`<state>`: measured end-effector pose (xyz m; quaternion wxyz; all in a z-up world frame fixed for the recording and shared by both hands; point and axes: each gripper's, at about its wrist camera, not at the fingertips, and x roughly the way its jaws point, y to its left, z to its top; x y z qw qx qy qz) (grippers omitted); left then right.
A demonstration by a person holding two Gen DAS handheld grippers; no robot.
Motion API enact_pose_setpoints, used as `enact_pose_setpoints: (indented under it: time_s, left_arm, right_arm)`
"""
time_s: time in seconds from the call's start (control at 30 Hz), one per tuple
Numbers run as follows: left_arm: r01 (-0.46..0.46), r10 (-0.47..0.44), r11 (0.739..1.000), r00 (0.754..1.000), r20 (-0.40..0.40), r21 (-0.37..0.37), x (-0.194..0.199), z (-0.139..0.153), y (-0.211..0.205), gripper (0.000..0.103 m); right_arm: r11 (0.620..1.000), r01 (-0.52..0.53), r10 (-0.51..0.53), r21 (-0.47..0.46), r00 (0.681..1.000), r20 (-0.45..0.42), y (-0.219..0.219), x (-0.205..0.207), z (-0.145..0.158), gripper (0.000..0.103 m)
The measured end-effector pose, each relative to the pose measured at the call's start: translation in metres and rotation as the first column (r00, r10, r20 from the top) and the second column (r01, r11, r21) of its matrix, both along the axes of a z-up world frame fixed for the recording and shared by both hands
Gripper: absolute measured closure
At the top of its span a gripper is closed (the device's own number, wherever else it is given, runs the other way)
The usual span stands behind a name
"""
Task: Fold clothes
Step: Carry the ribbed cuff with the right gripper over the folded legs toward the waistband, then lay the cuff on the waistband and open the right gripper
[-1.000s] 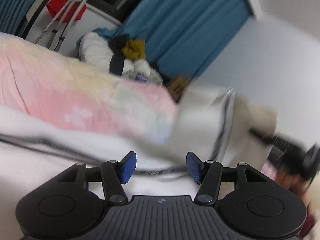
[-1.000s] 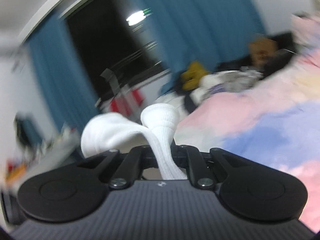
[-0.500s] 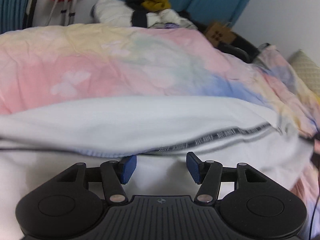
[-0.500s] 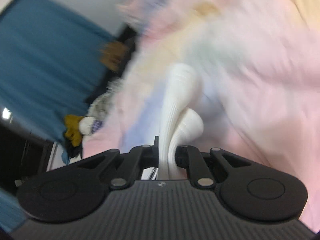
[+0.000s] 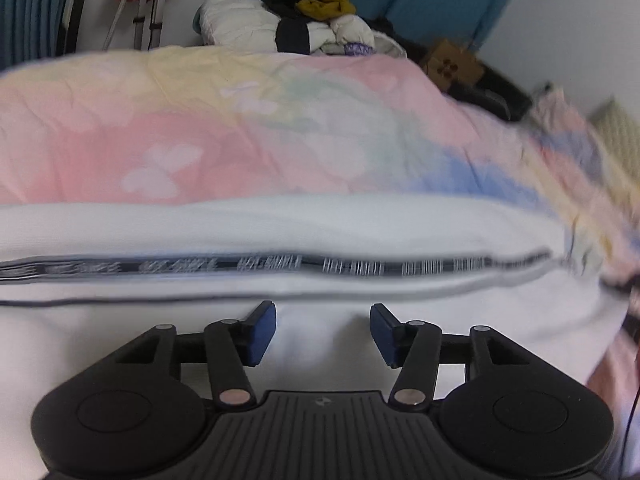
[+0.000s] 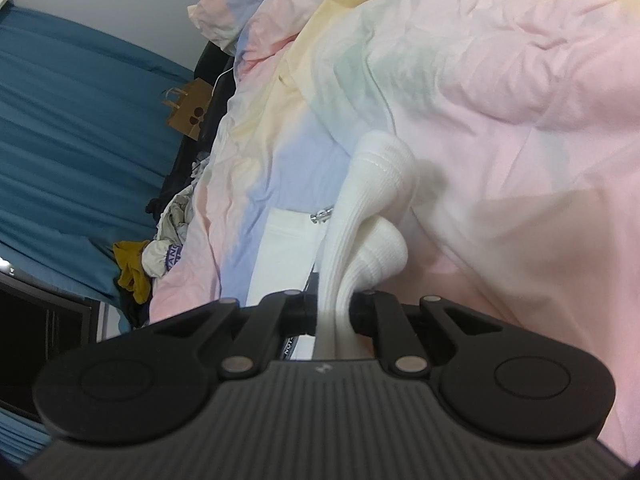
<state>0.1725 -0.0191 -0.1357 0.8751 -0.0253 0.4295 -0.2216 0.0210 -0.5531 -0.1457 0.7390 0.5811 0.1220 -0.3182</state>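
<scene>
A white garment (image 5: 320,232) with a dark printed stripe lies flat across the pastel duvet in the left wrist view. My left gripper (image 5: 323,334) is open, its blue pads (image 5: 262,330) just above the garment's near part, holding nothing. My right gripper (image 6: 334,312) is shut on a white ribbed cuff of the garment (image 6: 372,208), which bunches up and folds over in front of the jaws. More white cloth with a small metal fitting (image 6: 288,248) lies on the duvet behind the cuff.
The bed is covered by a pink, yellow and blue duvet (image 5: 240,128) (image 6: 520,100). A heap of clothes (image 5: 304,20) lies at its far end, beside a cardboard bag (image 5: 452,64). Blue curtains (image 6: 80,140) hang behind. A pillow shows at the right edge (image 5: 616,128).
The right gripper swung from facing the window down onto the duvet, still holding the cuff. The white garment settled flat, and the left gripper pulled back slightly over it.
</scene>
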Motion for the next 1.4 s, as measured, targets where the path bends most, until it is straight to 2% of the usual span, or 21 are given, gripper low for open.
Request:
enact_pose_setpoints:
  time_s: [0.13,0.23,0.33,0.47,0.57,0.67,0.73,0.77,0.83,0.9,0.97,1.0,1.03,1.1,1.13,1.17,1.2,1.27,1.3,1.33,1.4]
  left_arm:
    - [-0.015,0.013,0.996,0.999,0.031,0.088,-0.032,0.015,0.012,0.033]
    - [-0.062,0.061,0.992,0.998,0.015,0.110,-0.042,0.009,0.025,0.032]
    - [-0.092,0.091,0.993,0.996,0.005,0.072,-0.043,0.000,0.038,0.031]
    - [-0.128,0.127,0.989,0.992,0.018,0.071,-0.058,0.025,0.056,0.032]
    - [-0.158,0.153,0.985,0.986,0.073,0.064,-0.080,0.051,0.076,0.030]
    - [-0.188,0.186,0.982,0.974,0.126,-0.001,-0.096,0.067,0.099,0.028]
    - [-0.205,0.214,0.976,0.967,0.141,-0.075,-0.102,0.073,0.115,0.028]
    - [-0.203,0.219,0.972,0.966,0.137,-0.120,-0.102,0.075,0.121,0.028]
    - [-0.194,0.223,0.959,0.966,0.128,-0.206,-0.100,0.079,0.131,0.028]
    - [-0.165,0.205,0.951,0.970,0.133,-0.263,-0.098,0.083,0.136,0.028]
    - [-0.157,0.205,0.940,0.969,0.135,-0.302,-0.098,0.083,0.141,0.028]
    - [-0.161,0.211,0.936,0.969,0.130,-0.314,-0.097,0.083,0.144,0.028]
    - [-0.167,0.216,0.931,0.969,0.122,-0.323,-0.097,0.081,0.147,0.028]
    - [-0.183,0.228,0.925,0.968,0.102,-0.334,-0.095,0.077,0.152,0.028]
    - [-0.192,0.235,0.922,0.968,0.091,-0.337,-0.094,0.075,0.154,0.028]
    - [-0.202,0.242,0.918,0.967,0.080,-0.341,-0.093,0.073,0.156,0.028]
    - [-0.209,0.249,0.915,0.966,0.073,-0.344,-0.092,0.072,0.158,0.028]
    - [-0.214,0.257,0.909,0.963,0.076,-0.357,-0.092,0.074,0.162,0.028]
    - [-0.207,0.253,0.907,0.964,0.082,-0.367,-0.092,0.074,0.164,0.028]
    - [-0.200,0.249,0.904,0.965,0.086,-0.378,-0.092,0.075,0.166,0.027]
    - [-0.196,0.244,0.896,0.967,0.073,-0.398,-0.090,0.072,0.168,0.027]
  right_arm:
    - [0.998,-0.031,0.031,-0.048,1.000,0.002,0.005,0.002,0.012,0.093]
    - [0.995,-0.044,0.045,-0.086,0.999,-0.002,0.011,0.002,0.019,0.093]
    - [0.989,-0.075,0.075,-0.131,0.997,-0.004,0.016,0.005,0.030,0.093]
    - [0.961,-0.141,0.137,-0.237,0.990,-0.036,0.029,0.014,0.048,0.093]
    - [0.922,-0.191,0.181,-0.337,0.982,-0.060,0.045,0.019,0.065,0.093]
    - [0.836,-0.249,0.236,-0.489,0.968,-0.090,0.073,0.027,0.086,0.093]
    - [0.725,-0.286,0.295,-0.627,0.951,-0.093,0.106,0.029,0.104,0.093]
    - [0.640,-0.303,0.331,-0.706,0.938,-0.102,0.129,0.030,0.113,0.093]
    - [0.423,-0.330,0.424,-0.844,0.895,-0.138,0.184,0.030,0.128,0.093]
    - [0.204,-0.383,0.542,-0.901,0.810,-0.222,0.246,0.028,0.123,0.093]
    - [-0.022,-0.409,0.632,-0.912,0.701,-0.330,0.307,0.026,0.115,0.093]
    - [-0.127,-0.436,0.657,-0.891,0.636,-0.405,0.337,0.028,0.105,0.093]
    - [-0.218,-0.489,0.668,-0.844,0.556,-0.495,0.362,0.031,0.088,0.093]
    - [-0.391,-0.585,0.657,-0.710,0.363,-0.661,0.406,0.036,0.048,0.093]
    - [-0.470,-0.606,0.625,-0.641,0.284,-0.727,0.421,0.036,0.028,0.094]
    - [-0.542,-0.614,0.581,-0.573,0.218,-0.784,0.432,0.035,0.007,0.094]
    - [-0.599,-0.593,0.530,-0.538,0.210,-0.822,0.439,0.031,-0.008,0.093]
    - [-0.647,-0.552,0.490,-0.526,0.228,-0.842,0.441,0.027,-0.011,0.093]
    - [-0.634,-0.556,0.507,-0.537,0.224,-0.832,0.437,0.027,-0.005,0.093]
    - [-0.603,-0.573,0.542,-0.555,0.216,-0.812,0.433,0.028,0.004,0.093]
    - [-0.592,-0.581,0.567,-0.559,0.192,-0.801,0.430,0.025,0.009,0.093]
